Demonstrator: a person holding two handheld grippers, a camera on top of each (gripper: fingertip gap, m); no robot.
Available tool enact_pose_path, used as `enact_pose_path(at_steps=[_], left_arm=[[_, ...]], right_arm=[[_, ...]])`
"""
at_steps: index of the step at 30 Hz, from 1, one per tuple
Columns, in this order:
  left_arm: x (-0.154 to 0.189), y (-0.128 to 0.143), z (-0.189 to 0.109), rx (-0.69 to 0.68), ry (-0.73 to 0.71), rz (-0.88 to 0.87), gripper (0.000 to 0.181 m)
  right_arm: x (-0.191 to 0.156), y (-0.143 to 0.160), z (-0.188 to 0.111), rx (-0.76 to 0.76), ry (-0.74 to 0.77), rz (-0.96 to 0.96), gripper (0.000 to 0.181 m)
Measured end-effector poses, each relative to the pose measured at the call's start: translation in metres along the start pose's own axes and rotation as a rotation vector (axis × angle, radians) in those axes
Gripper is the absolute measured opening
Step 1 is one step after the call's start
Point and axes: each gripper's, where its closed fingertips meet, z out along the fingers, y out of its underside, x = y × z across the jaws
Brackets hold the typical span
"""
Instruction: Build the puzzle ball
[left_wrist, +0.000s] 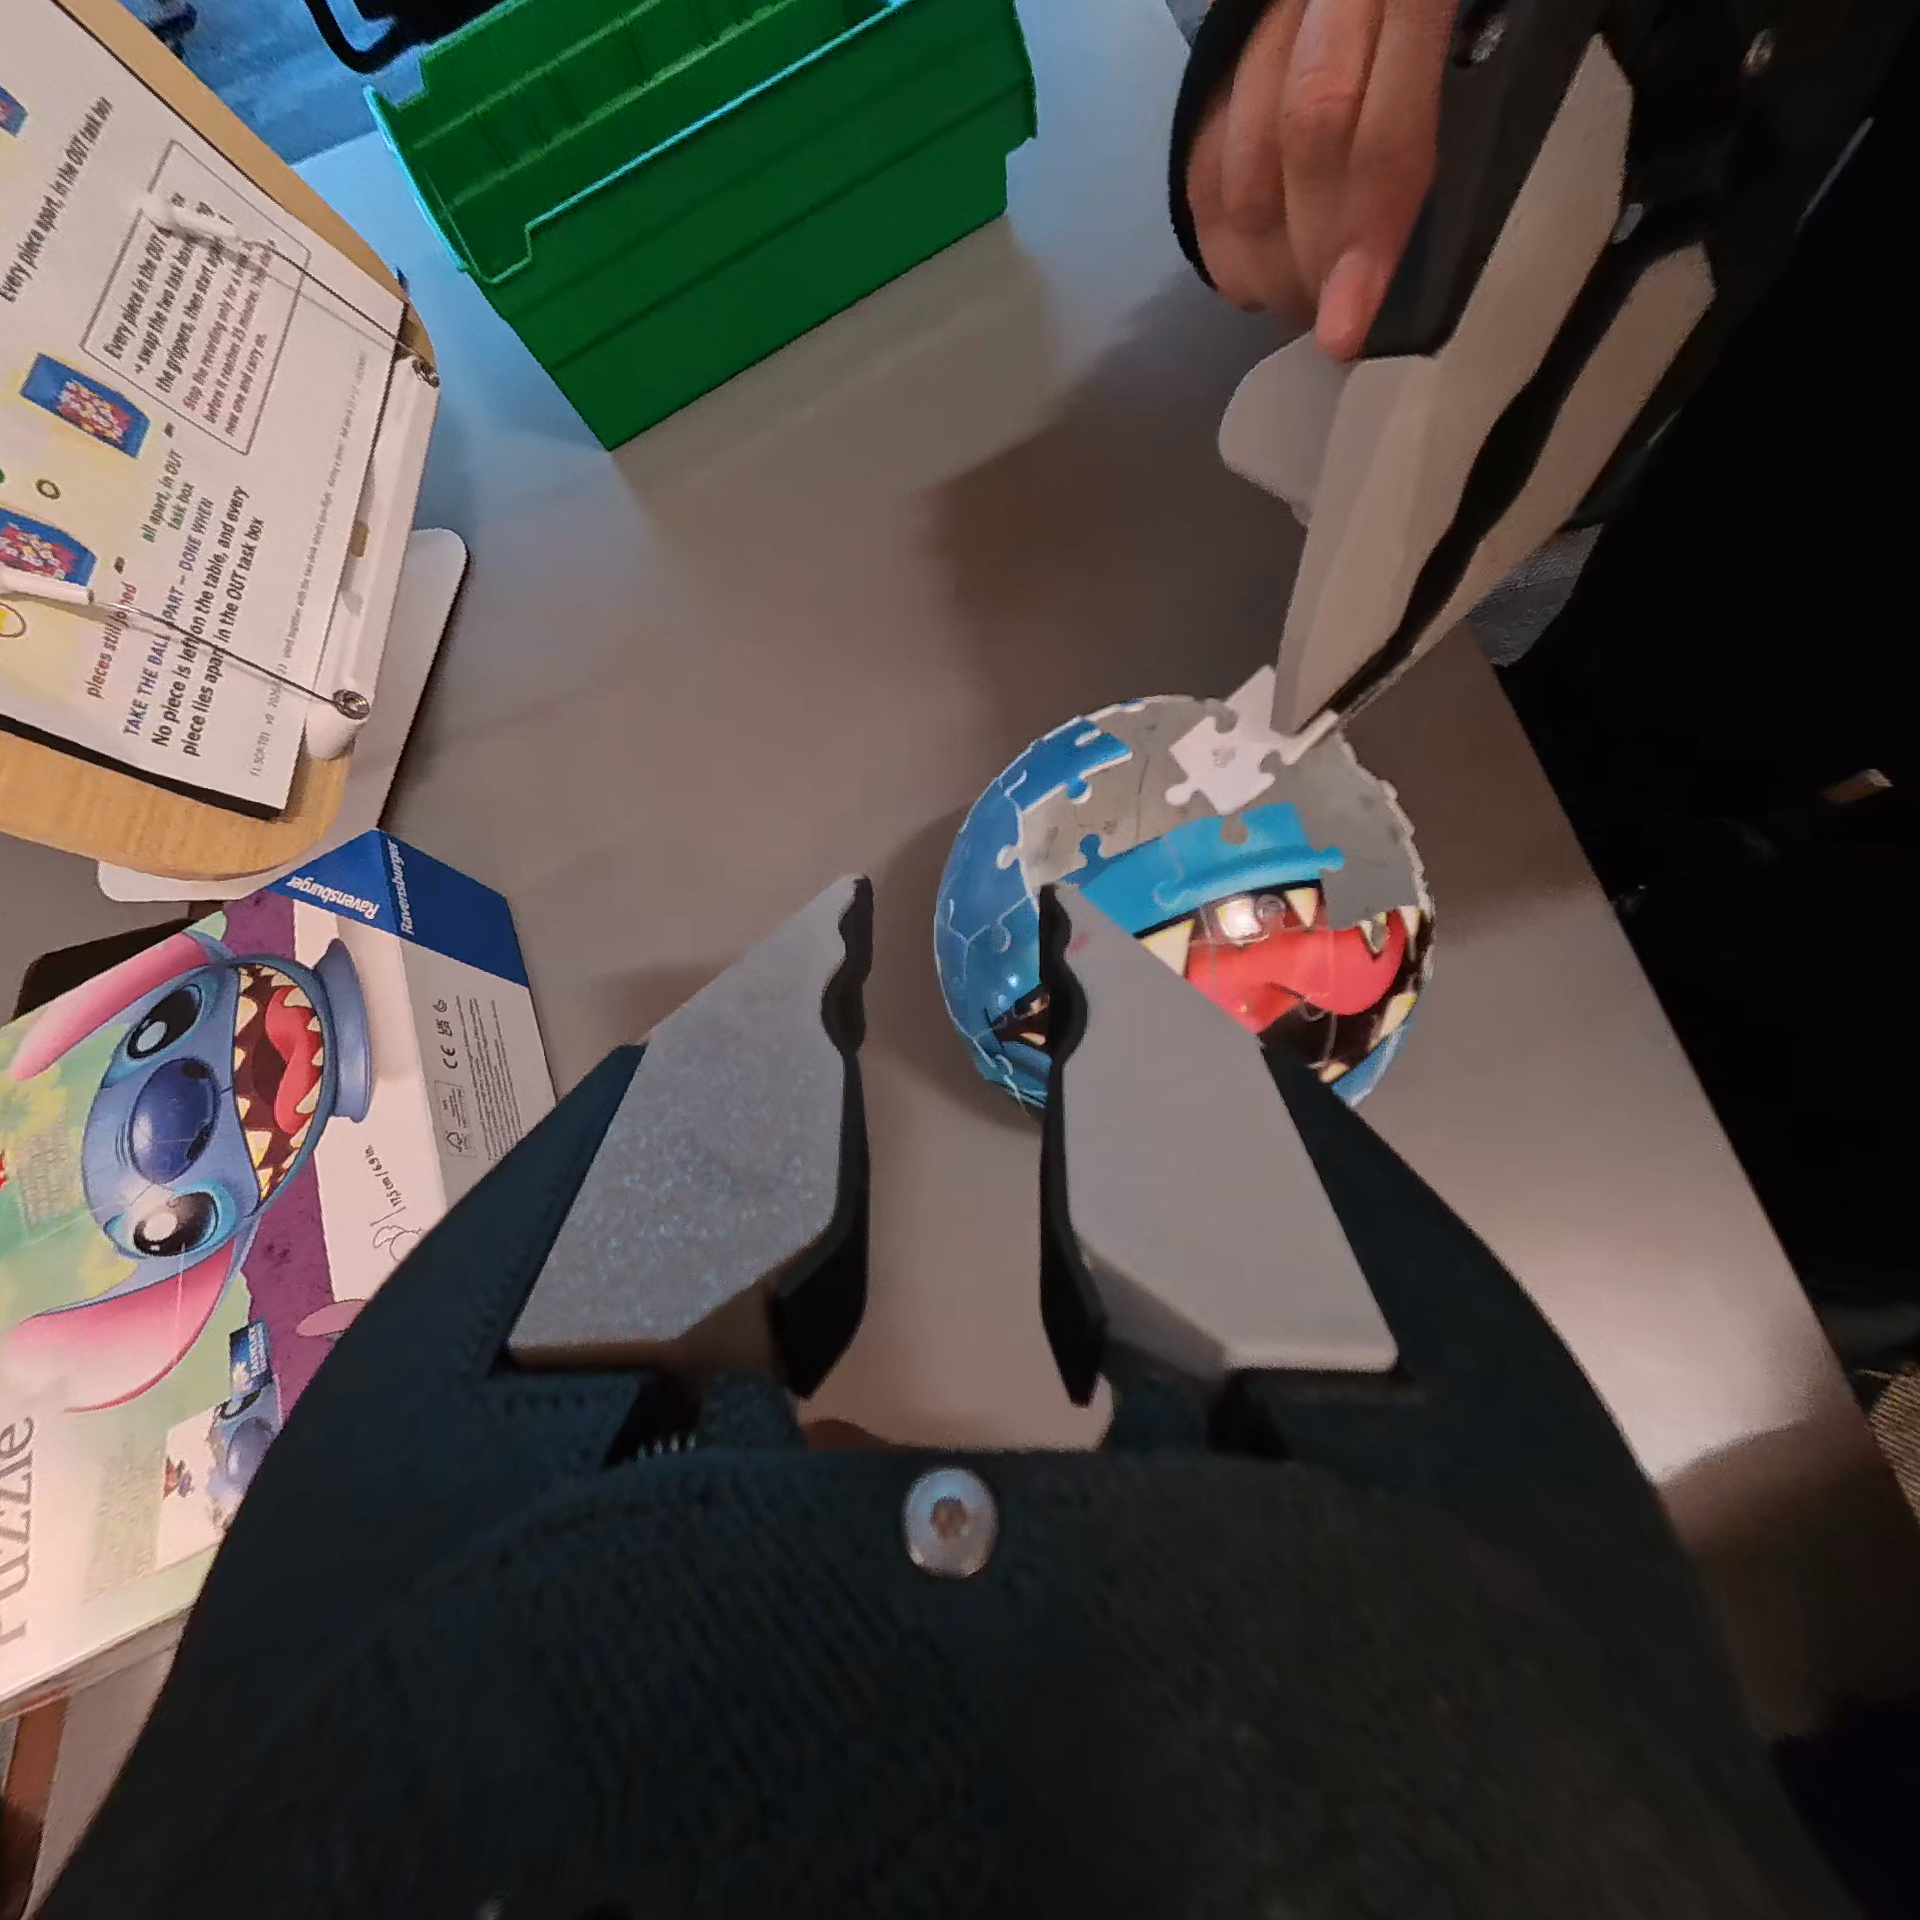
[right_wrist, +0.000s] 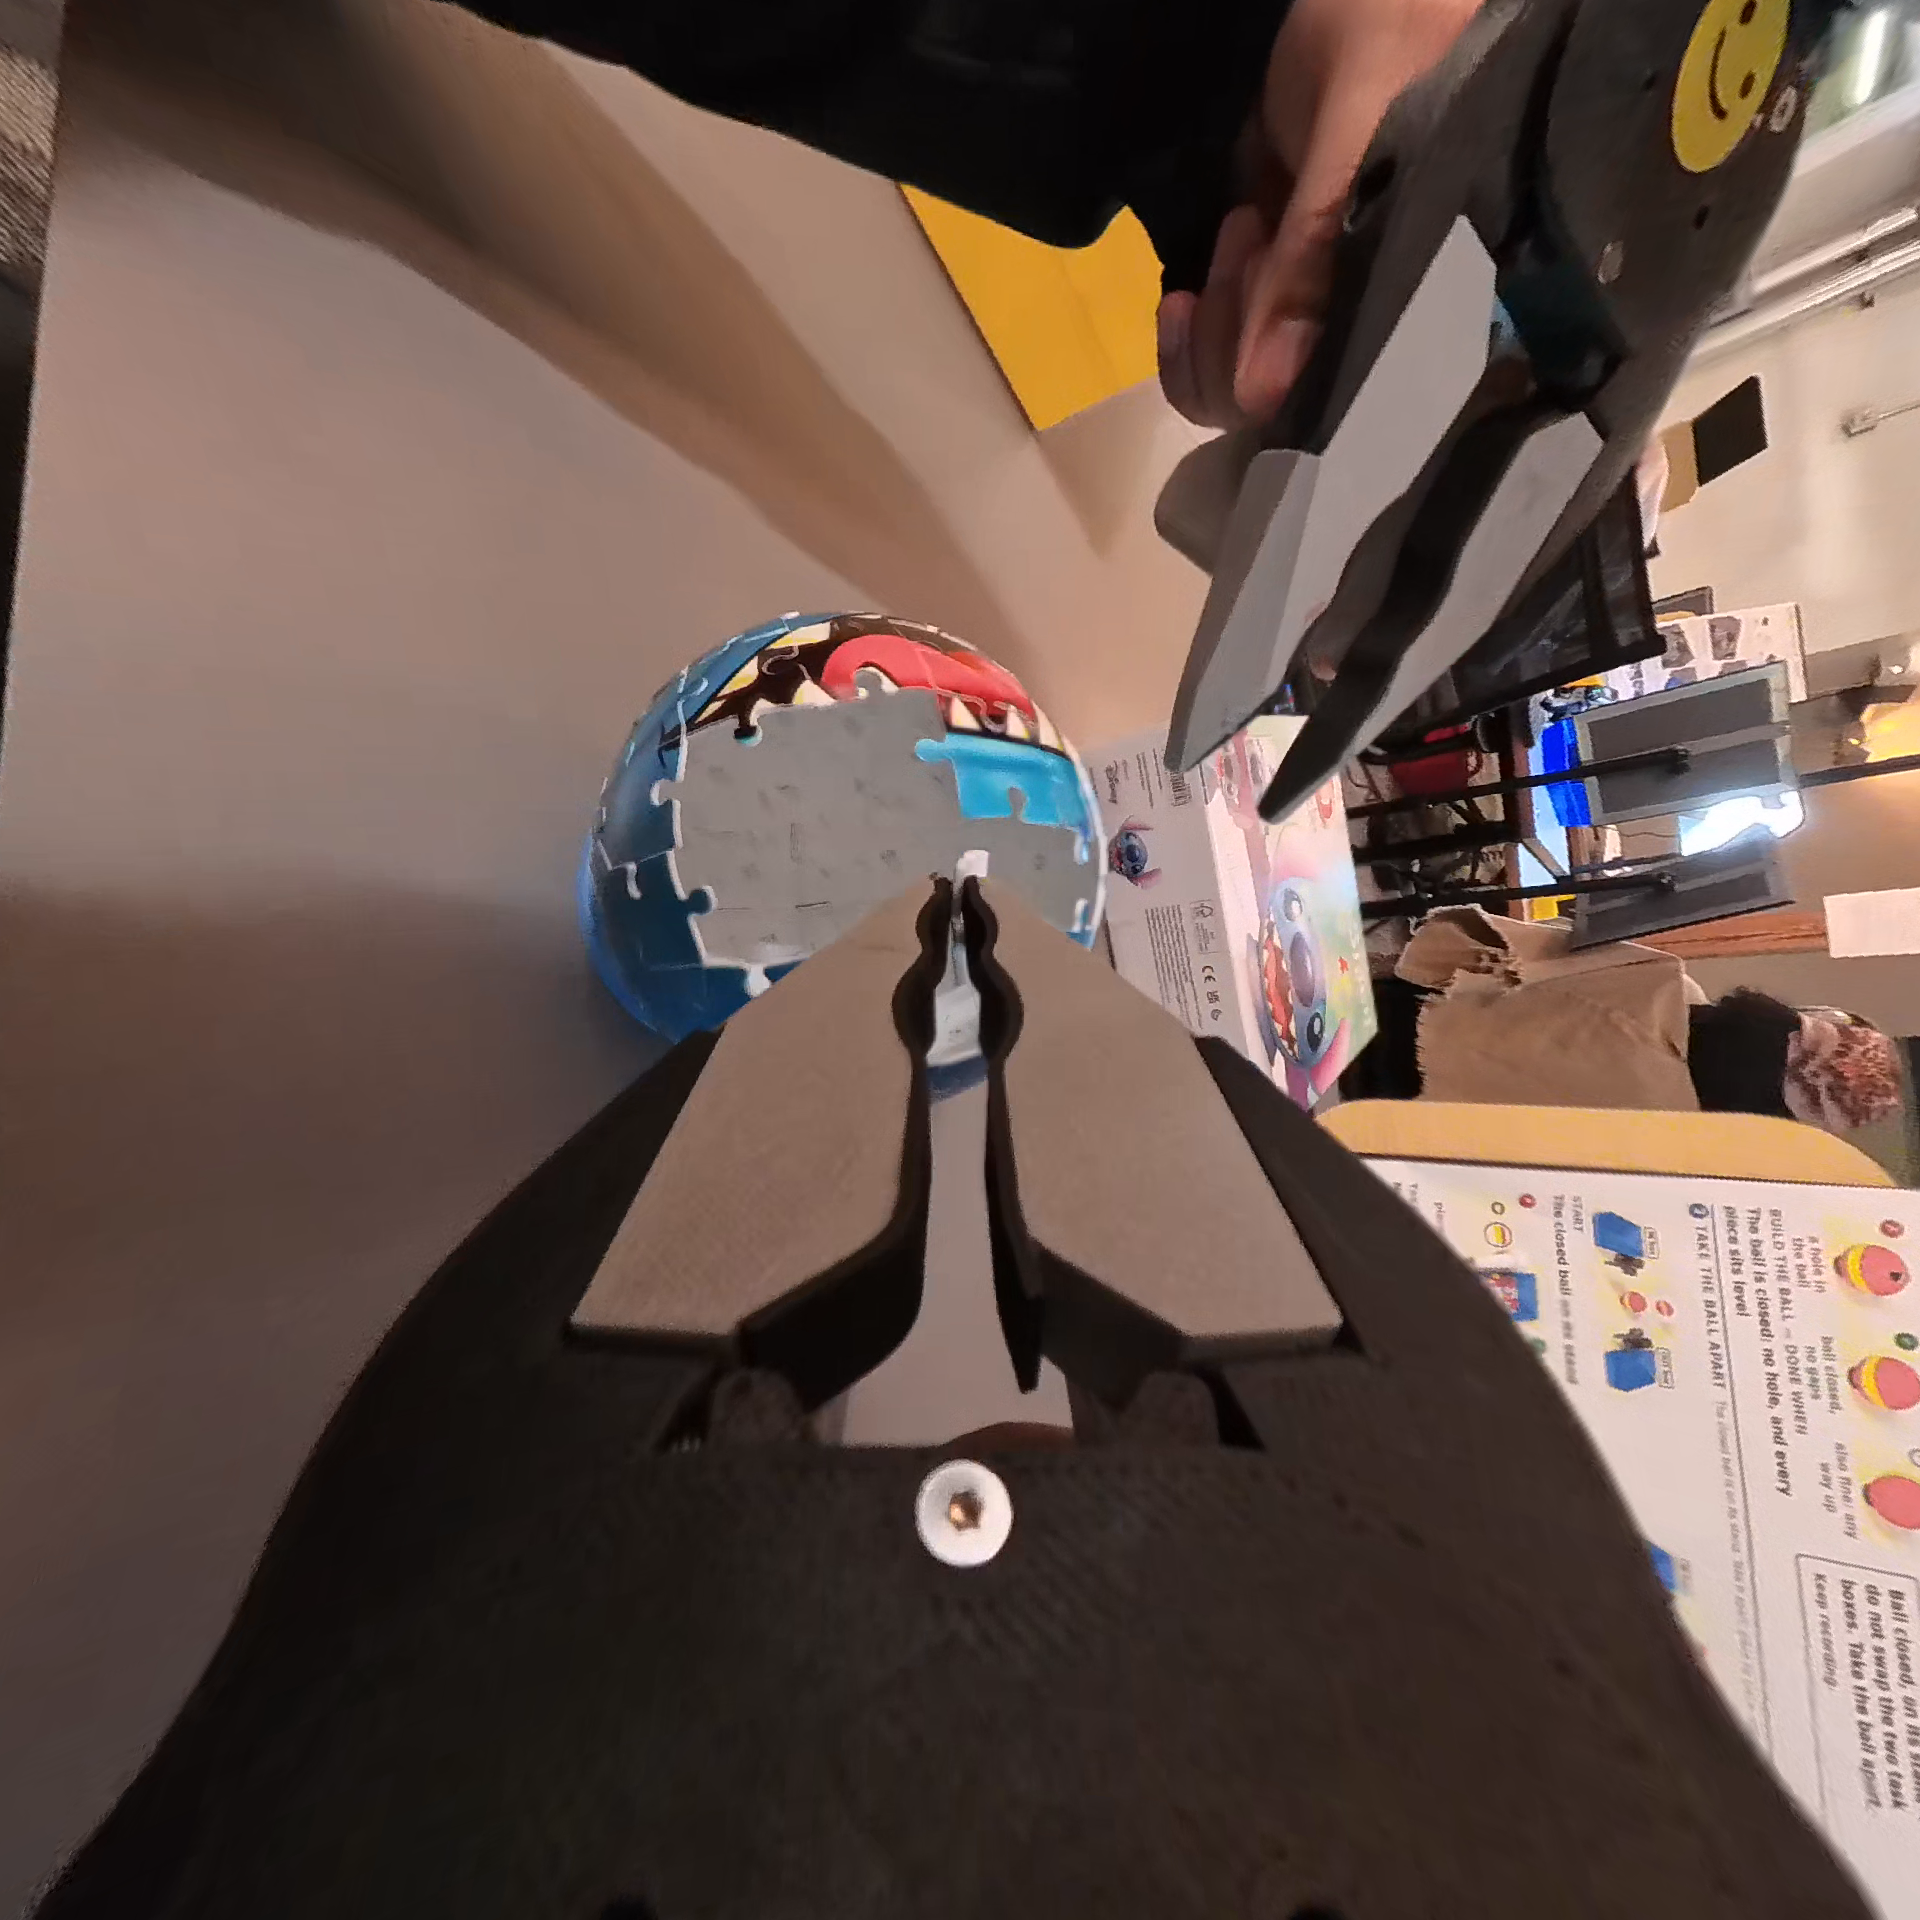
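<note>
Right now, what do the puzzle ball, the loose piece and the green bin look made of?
Puzzle ball: seemingly rigid plastic pieces, glossy print outside, matte grey inside; a highlight shows on the red mouth.
Loose piece, held in the right tongs: same, white-grey back showing.
Green bin: moulded plastic, smooth, ribbed walls.

Half-built blue puzzle ball (left_wrist: 1184, 904) on table, w/ loose white piece (left_wrist: 1231, 750) at opening.

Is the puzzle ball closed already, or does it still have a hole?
Not closed: the puzzle ball has a big opening showing grey inner surfaces, seen in both views.
</note>
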Motion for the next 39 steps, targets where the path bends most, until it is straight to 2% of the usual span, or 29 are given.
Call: enact_pose_path(at_steps=[7,22,39], left_arm=[[-0.002,0.004,0.001,-0.024,0.012,0.005,0.029],[-0.001,0.012,0.005,-0.074,0.026,0.005,0.028],[0.005,0.015,0.002,-0.053,0.089,-0.015,0.026]], right_arm=[[-0.001,0.005,0.014,-0.050,0.035,-0.083,0.000],[0.003,0.009,0.020,-0.031,0.005,-0.055,0.000],[0.012,0.008,0.024,-0.064,0.128,-0.187,0.000]])
